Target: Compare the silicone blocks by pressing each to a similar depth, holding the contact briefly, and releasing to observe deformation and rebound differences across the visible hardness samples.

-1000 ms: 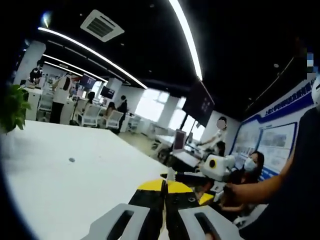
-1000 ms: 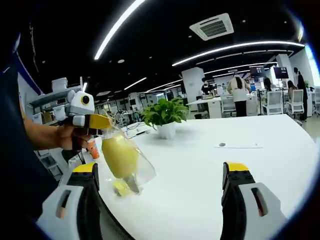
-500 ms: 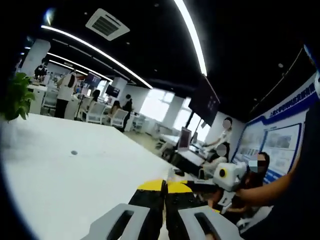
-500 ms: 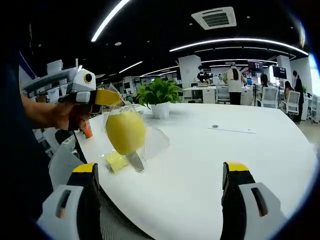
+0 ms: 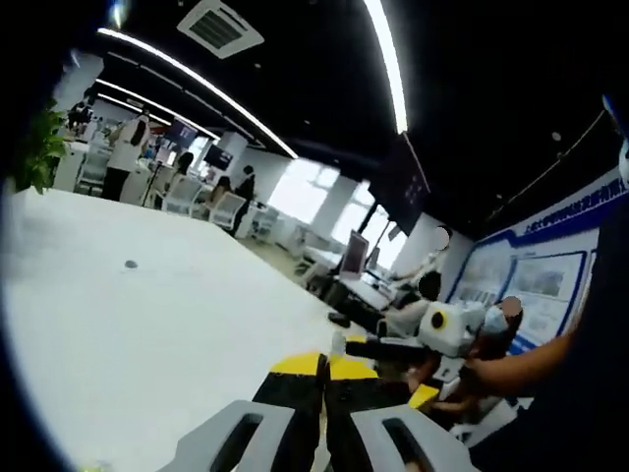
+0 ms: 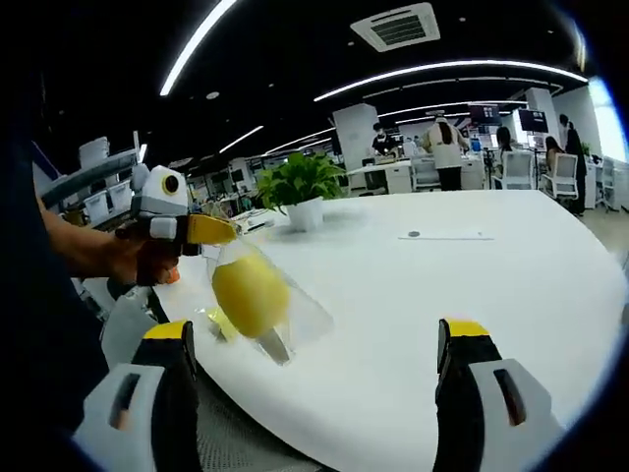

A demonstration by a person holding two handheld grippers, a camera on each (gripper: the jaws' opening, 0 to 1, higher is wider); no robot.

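left gripper point(image 6: 211, 230) pinches a clear bag point(image 6: 270, 305), its yellow block point(image 6: 250, 295) blurred; right gripper point(image 6: 319, 344) spread

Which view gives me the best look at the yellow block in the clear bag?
The right gripper view: the yellow block hangs in its clear bag, pinched at the top by the left gripper. The left gripper view has those jaws closed, the bag hidden.

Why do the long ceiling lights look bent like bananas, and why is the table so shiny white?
Right gripper view: the fisheye lens curves the ceiling light strips, and their glare whitens the table. Left gripper view: the same bending of the strip; the table looks washed out and soft, and the background people are blurry.
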